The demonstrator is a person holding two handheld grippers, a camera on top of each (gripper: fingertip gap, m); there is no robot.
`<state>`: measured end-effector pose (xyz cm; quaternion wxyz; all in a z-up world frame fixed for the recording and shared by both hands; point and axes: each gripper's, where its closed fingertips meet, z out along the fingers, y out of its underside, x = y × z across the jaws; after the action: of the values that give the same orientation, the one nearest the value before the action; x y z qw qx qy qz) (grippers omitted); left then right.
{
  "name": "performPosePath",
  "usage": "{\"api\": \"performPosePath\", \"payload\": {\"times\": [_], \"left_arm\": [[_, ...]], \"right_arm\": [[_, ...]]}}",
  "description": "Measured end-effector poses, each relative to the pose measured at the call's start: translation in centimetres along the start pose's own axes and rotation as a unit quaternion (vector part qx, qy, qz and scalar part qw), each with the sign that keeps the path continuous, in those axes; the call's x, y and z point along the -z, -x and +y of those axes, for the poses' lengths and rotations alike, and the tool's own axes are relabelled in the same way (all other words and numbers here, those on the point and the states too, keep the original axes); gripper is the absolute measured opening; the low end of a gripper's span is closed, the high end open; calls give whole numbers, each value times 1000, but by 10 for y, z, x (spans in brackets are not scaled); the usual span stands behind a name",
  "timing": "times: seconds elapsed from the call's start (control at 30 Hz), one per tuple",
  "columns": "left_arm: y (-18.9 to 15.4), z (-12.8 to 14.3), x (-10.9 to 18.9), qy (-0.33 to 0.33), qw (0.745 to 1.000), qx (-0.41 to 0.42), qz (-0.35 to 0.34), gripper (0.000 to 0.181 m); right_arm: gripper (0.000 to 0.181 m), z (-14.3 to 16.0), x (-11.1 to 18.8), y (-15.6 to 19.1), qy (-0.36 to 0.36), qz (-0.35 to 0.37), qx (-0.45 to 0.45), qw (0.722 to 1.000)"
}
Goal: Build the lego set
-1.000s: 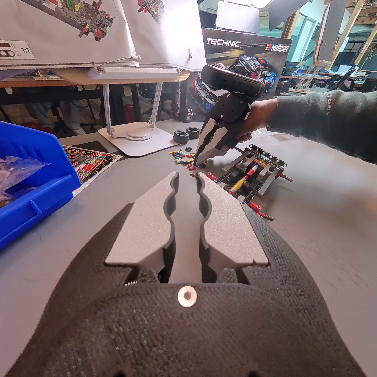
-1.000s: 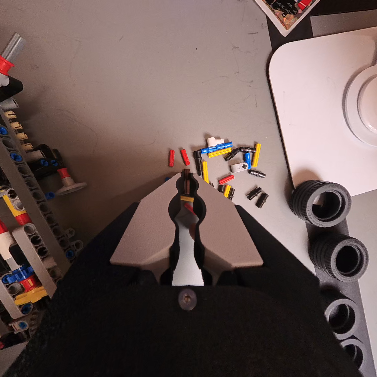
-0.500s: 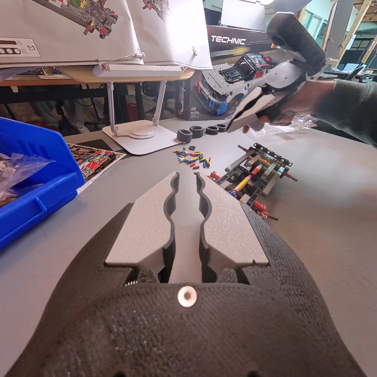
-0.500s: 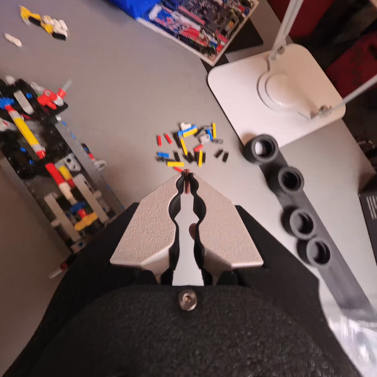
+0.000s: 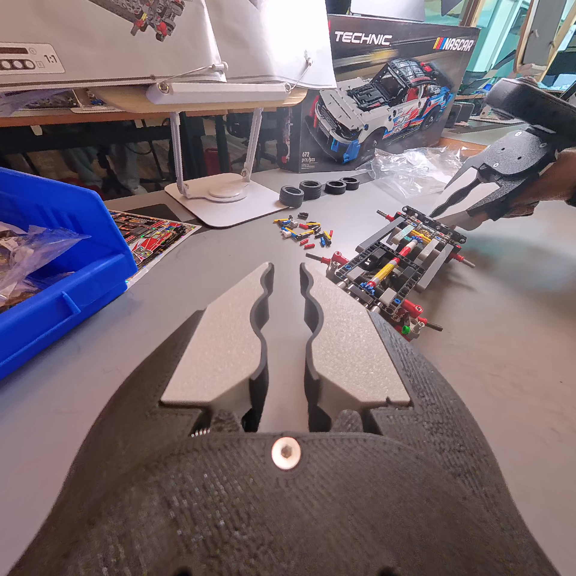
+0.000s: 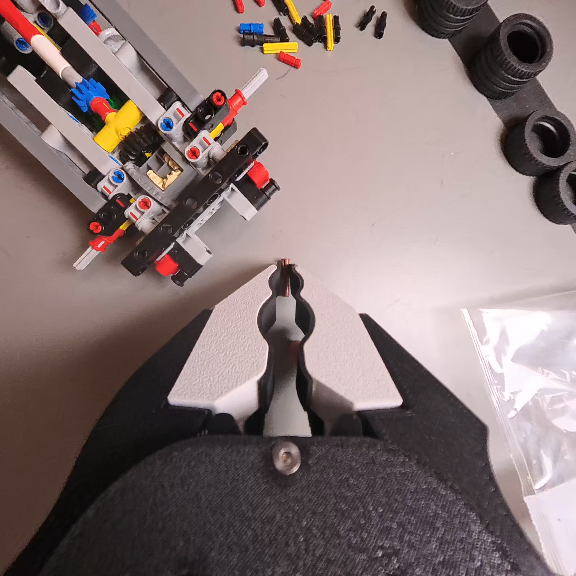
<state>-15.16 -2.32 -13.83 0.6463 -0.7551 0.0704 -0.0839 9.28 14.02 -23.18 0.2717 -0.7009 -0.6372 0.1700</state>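
A half-built lego chassis [image 5: 402,265] of grey and black beams with red, yellow and blue parts lies on the grey table; it also shows in the right wrist view [image 6: 140,149]. My right gripper [image 6: 285,266] is shut on a small brown pin [image 6: 284,277], held just right of the chassis's near end. It also shows in the left wrist view [image 5: 436,215] at the chassis's far end. My left gripper [image 5: 286,269] is open and empty, low over the table just left of the chassis. A pile of small loose pins [image 5: 304,230] lies beyond it.
A blue bin [image 5: 62,265] with plastic bags stands at the left, beside a sticker sheet [image 5: 152,233]. A white stand base [image 5: 224,199] holds the instruction pages. Several black tyres [image 6: 526,53] lie in a row. A clear bag [image 6: 536,389] and the set's box [image 5: 389,93] are at the back right. Across from one pair of fingers to the other is roughly 30 cm.
My right gripper lifted off the pin pile with the brown pin and swung over to the chassis's far end. My left gripper has stayed open and nearly still.
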Motion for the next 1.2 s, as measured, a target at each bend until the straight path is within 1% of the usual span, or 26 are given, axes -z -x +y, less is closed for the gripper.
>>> {"api": "performPosePath", "payload": {"times": [0.2, 0.53, 0.8, 0.87, 0.97, 1.1, 1.2], "left_arm": [[3, 0, 1, 0, 1000, -4, -10, 15], [2, -1, 0, -2, 1000, -2, -6, 15], [2, -1, 1, -2, 1000, -2, -5, 15], [2, -1, 1, -2, 1000, -2, -5, 15], [2, -2, 1, -3, 1000, -2, -6, 15], [2, -1, 1, -3, 1000, -2, -6, 15], [2, -1, 1, -3, 1000, -3, -6, 15]], "right_arm": [[4, -4, -3, -1, 1, 1, 4, 1000], [7, -6, -2, 0, -8, -3, -3, 1000], [8, -18, 9, -4, -48, 3, -23, 999], [8, -26, 15, -8, -81, 15, -33, 996], [10, -55, 38, -12, -189, 45, -35, 980], [17, -83, 78, -13, -311, 76, -85, 944], [22, -96, 104, -1, -380, 80, -129, 912]]}}
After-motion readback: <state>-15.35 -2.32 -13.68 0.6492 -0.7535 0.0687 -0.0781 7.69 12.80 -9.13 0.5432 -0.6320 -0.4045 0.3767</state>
